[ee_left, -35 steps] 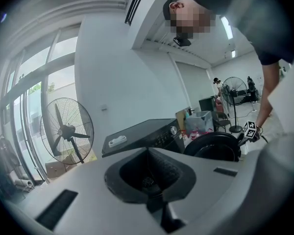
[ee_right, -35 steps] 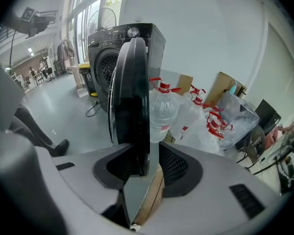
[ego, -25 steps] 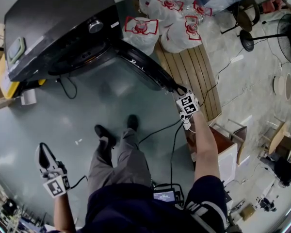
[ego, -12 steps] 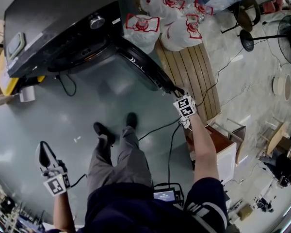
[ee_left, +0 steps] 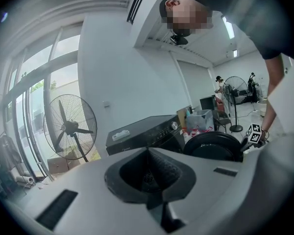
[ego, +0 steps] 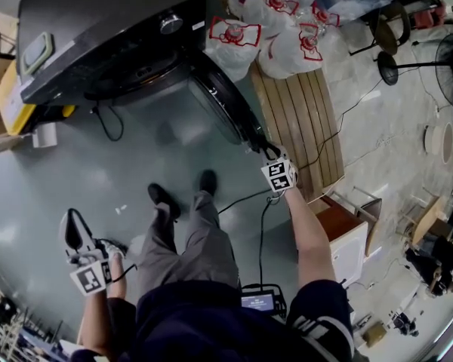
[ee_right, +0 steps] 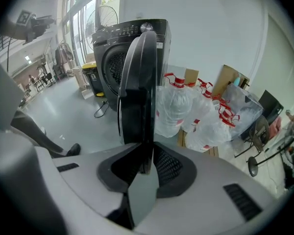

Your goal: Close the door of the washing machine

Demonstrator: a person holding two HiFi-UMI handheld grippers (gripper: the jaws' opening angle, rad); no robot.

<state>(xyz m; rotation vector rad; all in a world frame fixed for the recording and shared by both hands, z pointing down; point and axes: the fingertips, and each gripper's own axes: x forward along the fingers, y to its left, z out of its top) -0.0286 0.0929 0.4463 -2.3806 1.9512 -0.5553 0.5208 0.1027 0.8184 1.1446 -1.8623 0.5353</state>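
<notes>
Door (ego: pixel 228 110): its free rim, the side away from the hinge, is nipped between the jaws of my right gripper (ego: pixel 263 150); it stands open at an angle, well short of the machine's front.
Right gripper: clamped on the door's edge (ee_right: pixel 137 82), pads on either face, pointing steeply down from above.
Why this hold: I judge the outer rim gives the longest lever about the hinge, so a light sideways push should swing the whole door; pinching both faces lets me steer it instead of shoving.
Left gripper (ego: pixel 72 231): jaws together with nothing between them, held low at my left side, well apart from the machine, out of the door's arc.
Washing machine (ego: pixel 98 32): black, front-loading, standing on the grey floor (ego: pixel 53 172); the drum opening (ego: pixel 132 81) is uncovered and faces the door's inner side.
Cable (ego: pixel 106 130): hangs below the machine's front, near the door's path but lower; I judge it won't snag.
Bagged water bottles (ego: pixel 279 29): piled just beside the machine on the hinge side, behind the door.
Task state: under way by my reckoning; the door must be brought onto the opening and pressed until it latches.
</notes>
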